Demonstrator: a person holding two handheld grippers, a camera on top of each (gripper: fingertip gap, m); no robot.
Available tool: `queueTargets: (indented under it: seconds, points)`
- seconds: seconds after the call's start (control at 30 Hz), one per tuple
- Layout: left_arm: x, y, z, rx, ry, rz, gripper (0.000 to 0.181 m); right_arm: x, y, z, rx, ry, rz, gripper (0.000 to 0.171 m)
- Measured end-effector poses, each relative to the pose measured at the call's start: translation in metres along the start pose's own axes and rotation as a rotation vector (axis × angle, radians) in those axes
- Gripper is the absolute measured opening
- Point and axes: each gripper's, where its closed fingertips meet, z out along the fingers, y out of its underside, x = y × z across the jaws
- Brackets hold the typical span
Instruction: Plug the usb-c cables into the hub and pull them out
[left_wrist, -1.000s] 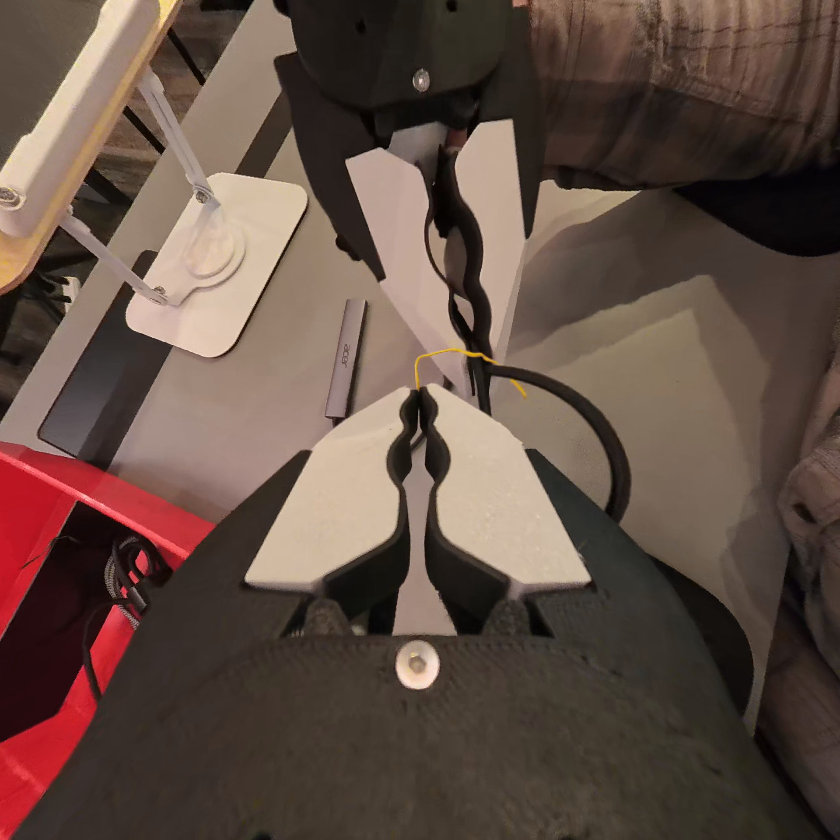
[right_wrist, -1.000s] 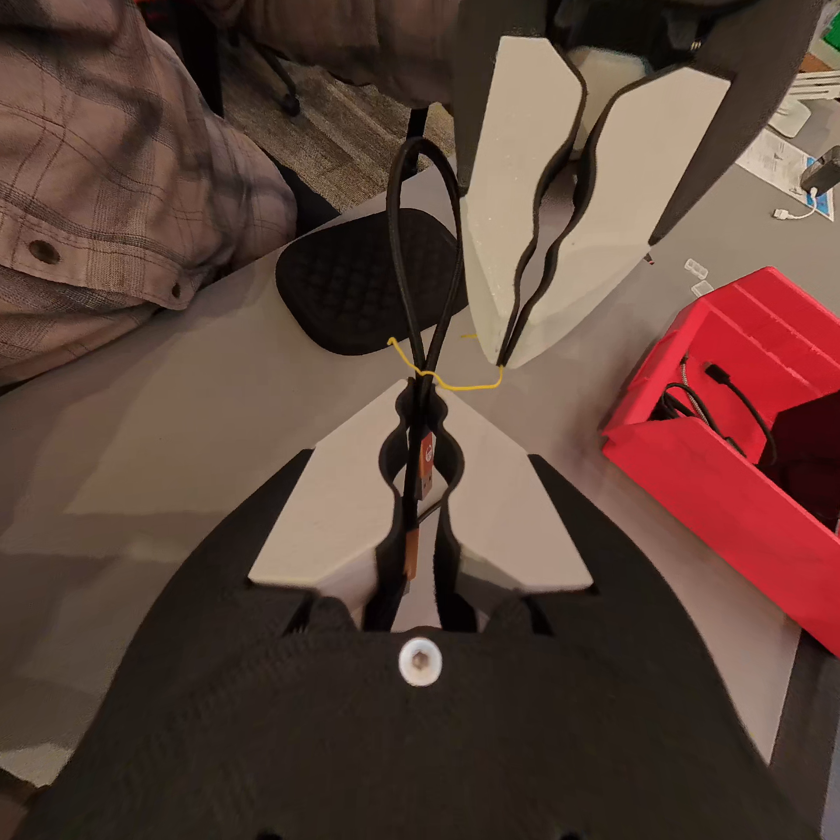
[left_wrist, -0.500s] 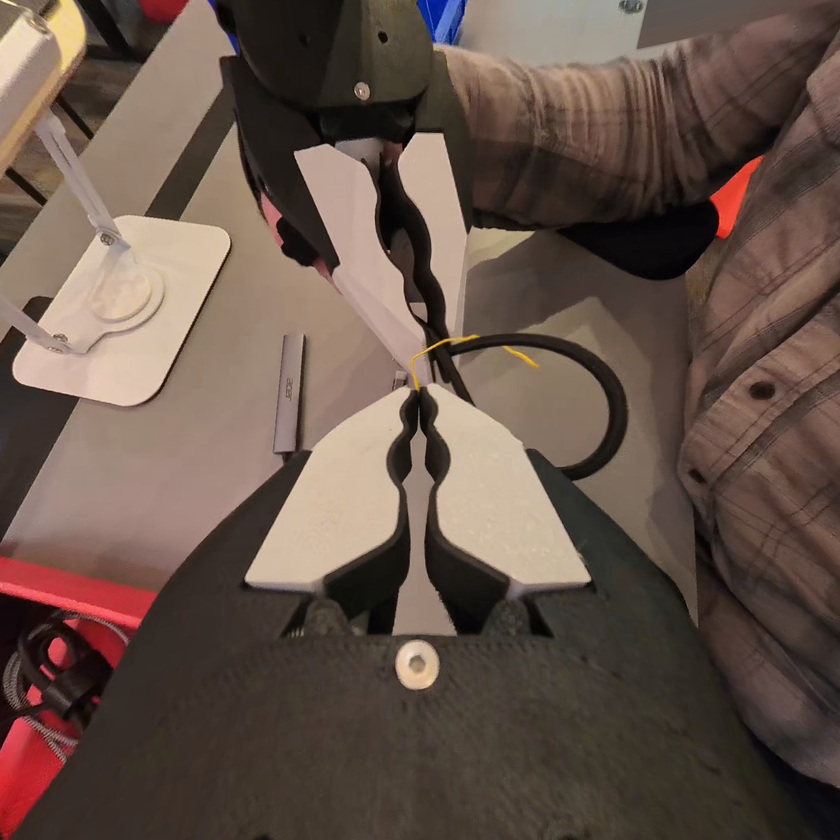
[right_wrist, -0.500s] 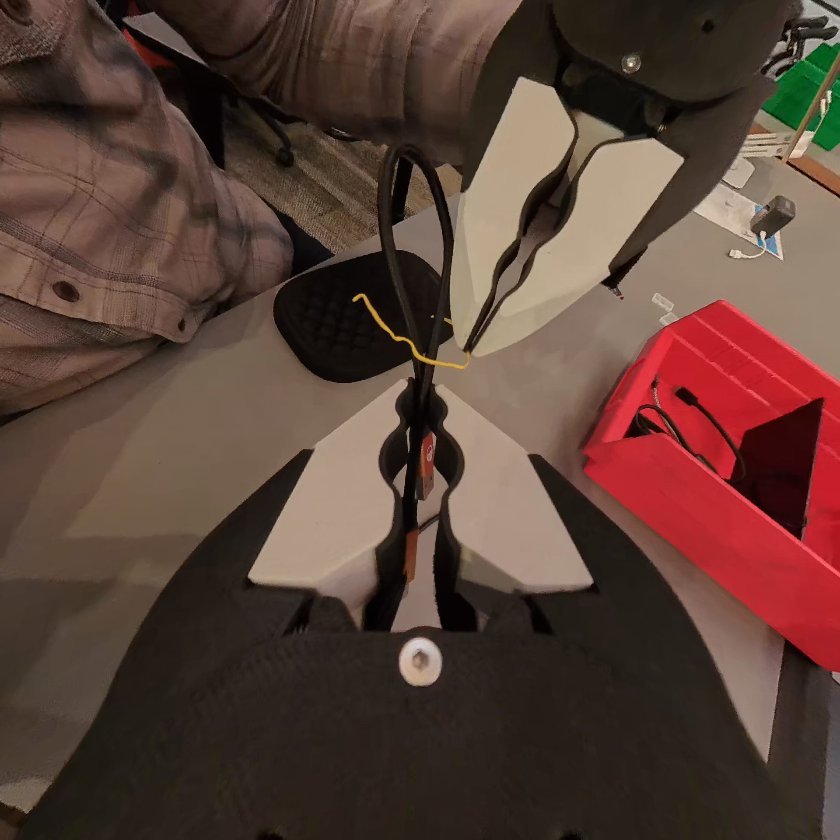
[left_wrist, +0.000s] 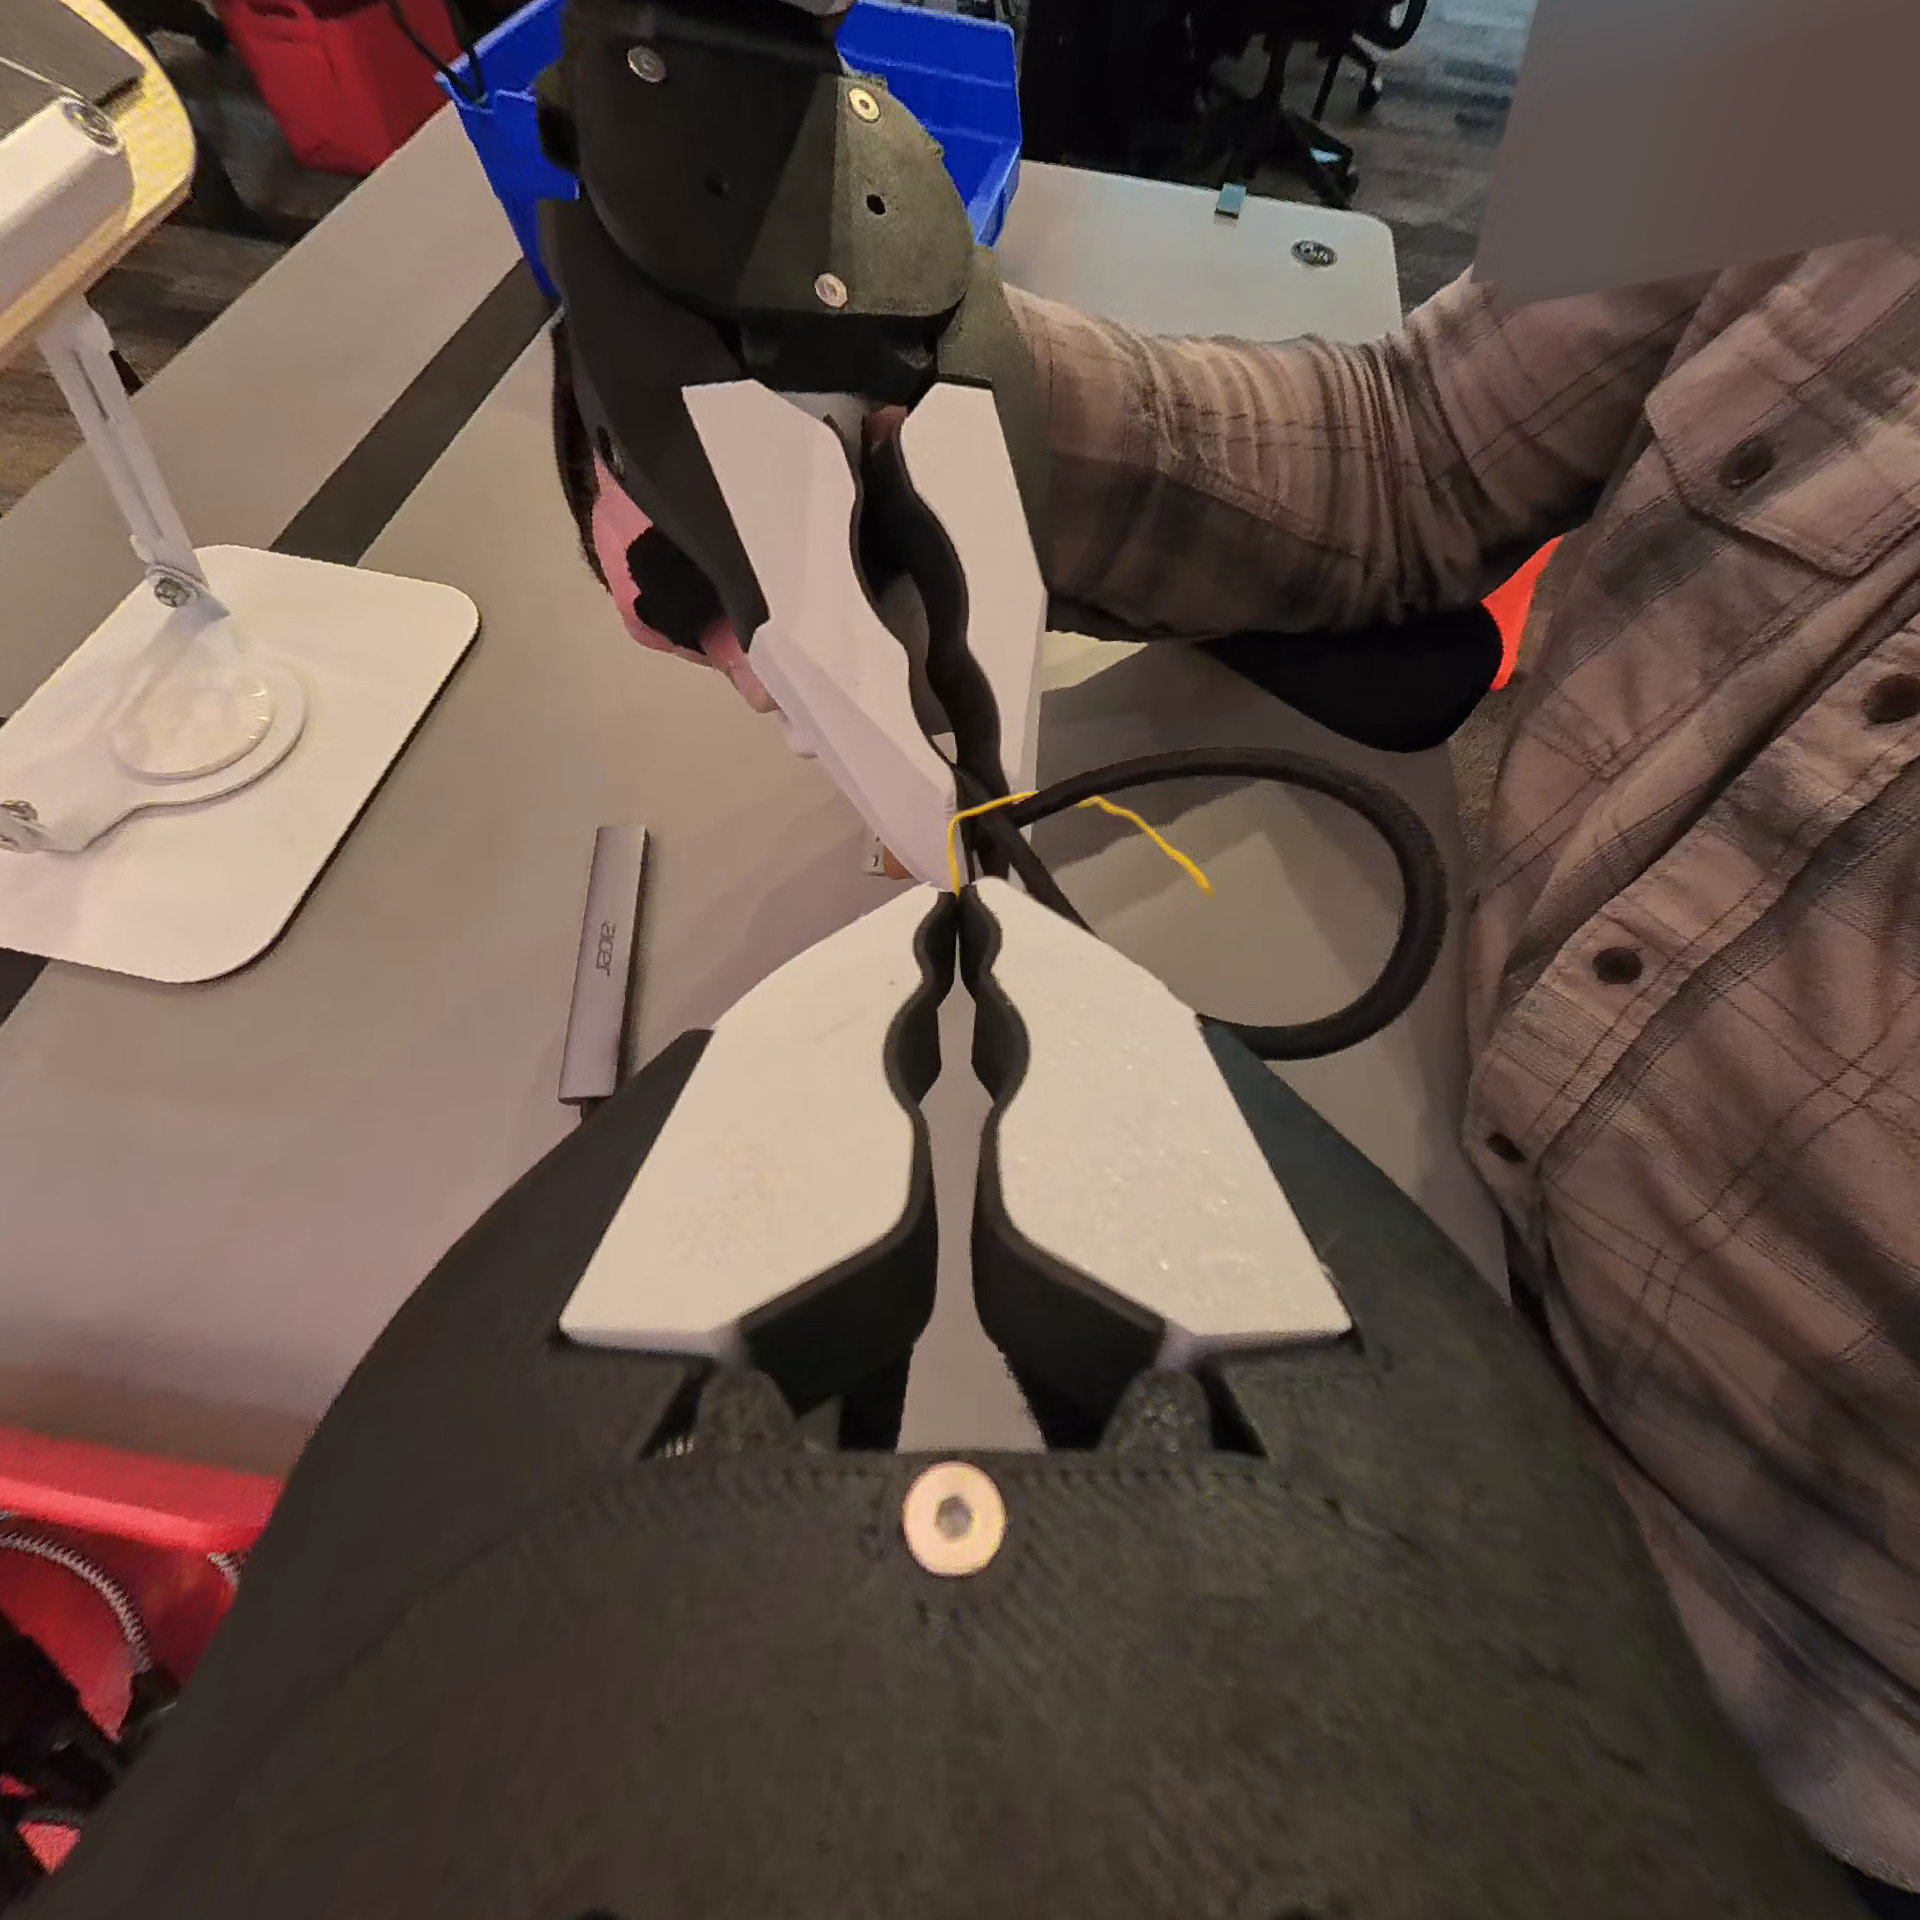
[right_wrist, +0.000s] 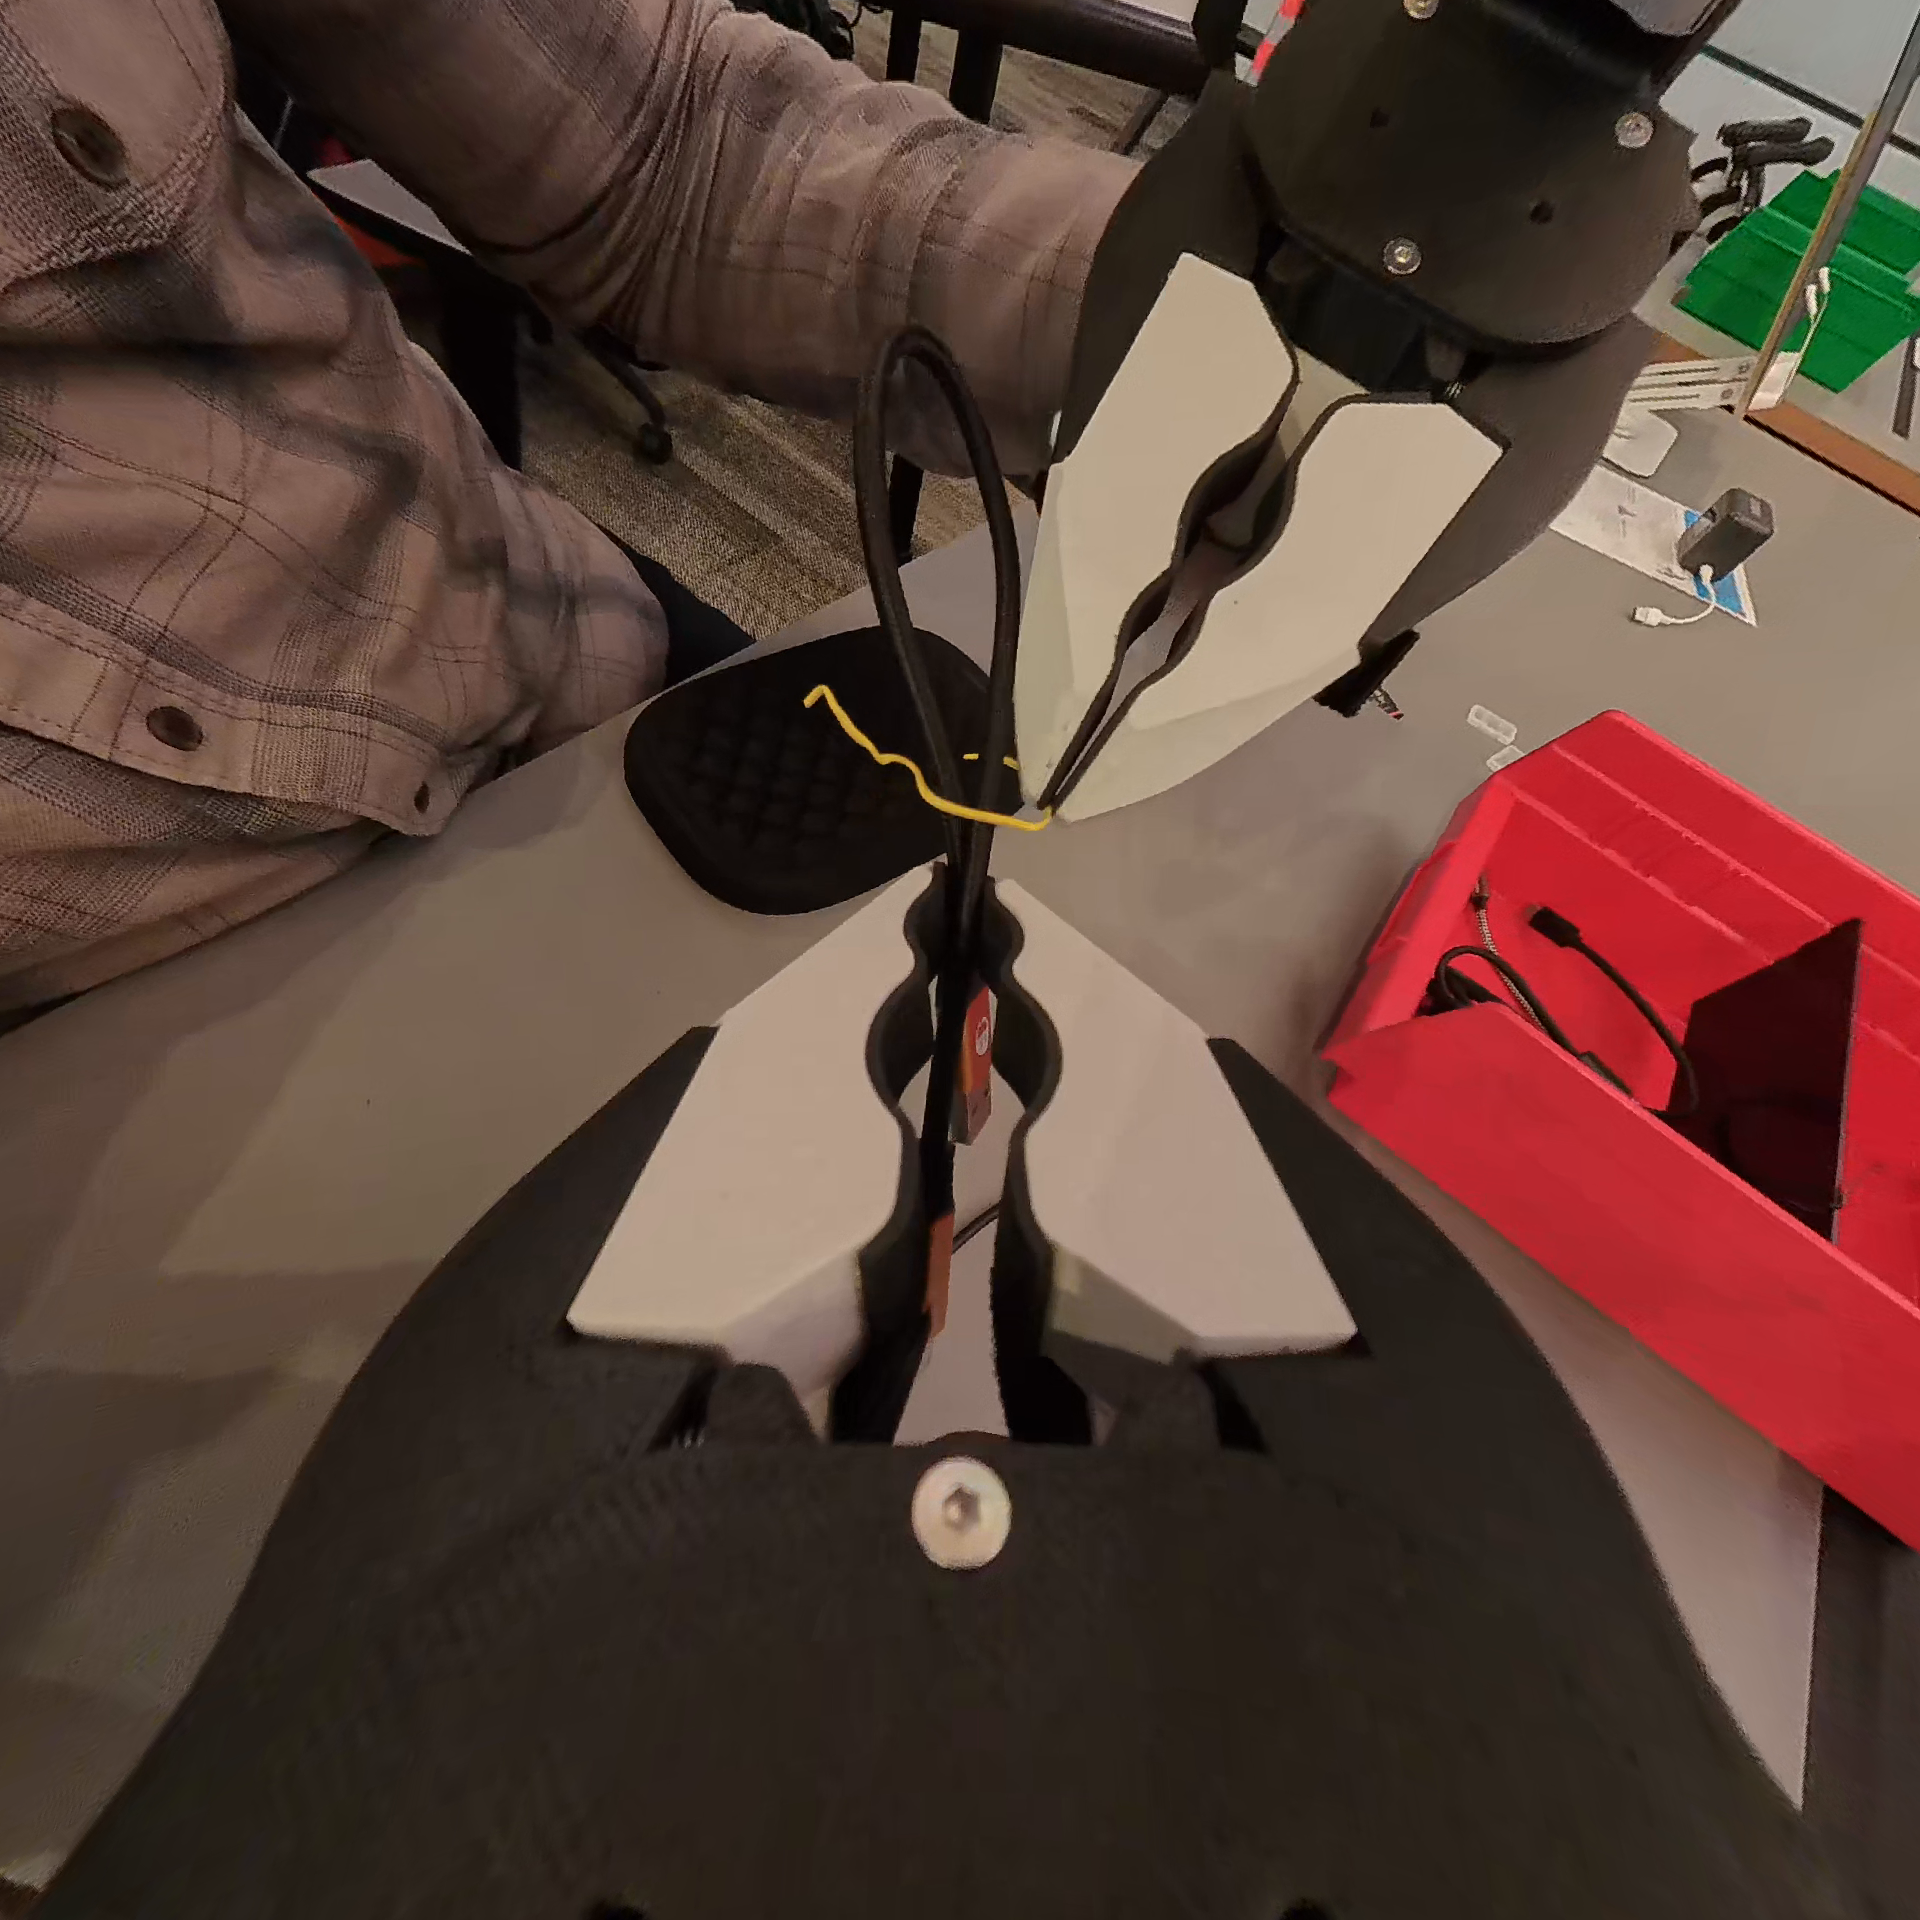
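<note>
Claws meet tip to tip above the desk (left_wrist: 436, 1195). The left claw (left_wrist: 958, 906) is pinched together on the end of a thin yellow tie (left_wrist: 1138, 831). The right claw (right_wrist: 964, 896) is clamped on a folded black cable (right_wrist: 940, 540), and the cable's plugs sit back between its fingers (right_wrist: 1143, 1122). The tie is wrapped around the cable just past those tips.

The tie is very thin. If the left claw tugs too hard or too fast, the tie could slip out of the pinch, or the whole cable could slide out of the right claw and drop. If the tie stays twisted, pulling may only make it tighter. The two sets of tips are almost touching, so they could bump too.

Farther off, the grey hub (left_wrist: 606, 961) lies flat on the desk with nothing plugged in. It looks light, so a swinging cable loop could knock it crooked. A red bin (right_wrist: 1621, 1101) with more cables sits to the side.
</note>
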Motion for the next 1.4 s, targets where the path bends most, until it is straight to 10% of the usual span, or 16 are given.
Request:
queueTargets:
  seconds: [0.67, 1.1, 1.4]
  points:
    - [-0.005, 0.006, 0.003, 0.125, 0.035, -0.135, 0.007, 0.000, 0.004, 0.002, -0.002, -0.023, 0.038, 0.001]
    - [-0.005, 0.015, 0.022, 0.215, -0.208, -0.120, 0.087, 0.008, 0.007, 0.000, 0.013, -0.001, 0.079, 0.001]
    - [-0.026, 0.008, 0.035, 0.263, -0.377, -0.117, 0.061, 0.009, 0.004, 0.001, 0.018, 0.007, 0.078, 0.001]
